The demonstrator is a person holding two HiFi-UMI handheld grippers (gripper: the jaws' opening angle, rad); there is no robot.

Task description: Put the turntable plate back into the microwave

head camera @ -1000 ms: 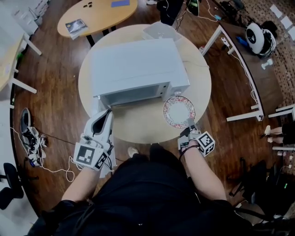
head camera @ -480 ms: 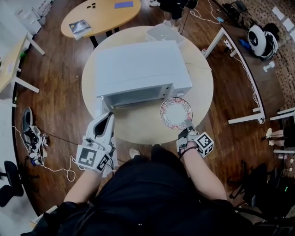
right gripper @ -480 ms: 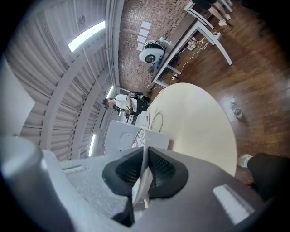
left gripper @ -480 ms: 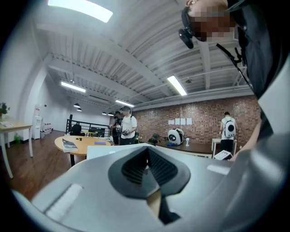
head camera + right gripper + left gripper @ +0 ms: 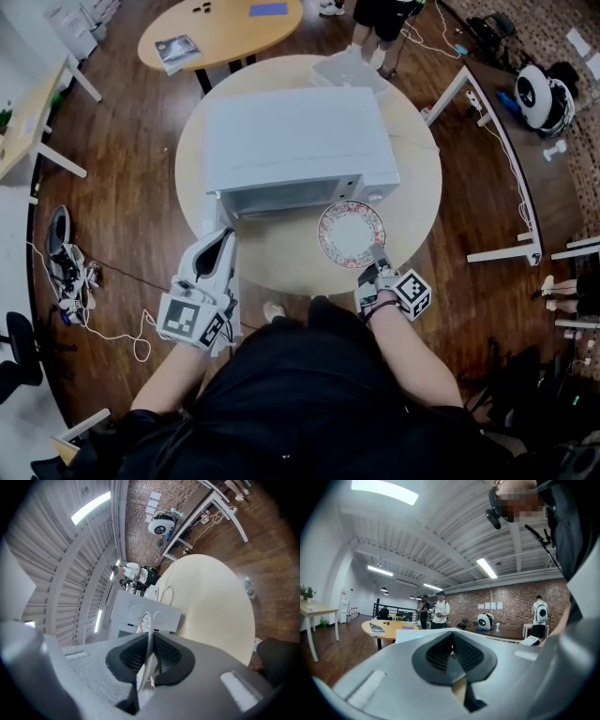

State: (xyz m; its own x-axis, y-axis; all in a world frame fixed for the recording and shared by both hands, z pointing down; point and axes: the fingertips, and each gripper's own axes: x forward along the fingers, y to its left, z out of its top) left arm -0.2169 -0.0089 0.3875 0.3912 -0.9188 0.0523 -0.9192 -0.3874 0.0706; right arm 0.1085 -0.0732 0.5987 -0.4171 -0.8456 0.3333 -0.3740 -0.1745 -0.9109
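The round patterned turntable plate [image 5: 351,233] hangs just in front of the right half of the microwave [image 5: 295,141], over the round table [image 5: 412,197]. My right gripper [image 5: 380,258] is shut on the plate's near rim. In the right gripper view the plate [image 5: 145,620] shows edge-on between the pads, with the microwave [image 5: 161,616] beyond it. The microwave door [image 5: 216,217] stands swung out at the front left corner. My left gripper [image 5: 220,239] is shut at the door's free edge; in the left gripper view the gripper [image 5: 451,641] shows its pads together.
A pale tray [image 5: 352,67] sits behind the microwave. An oval wooden table [image 5: 220,28] with a booklet stands at the back, where a person [image 5: 375,14] stands. A white desk frame [image 5: 487,141] is at the right, and shoes [image 5: 58,253] and cables at the left.
My right gripper has carried the plate a little to the left and closer to the microwave's open front. The left gripper has stayed at the door.
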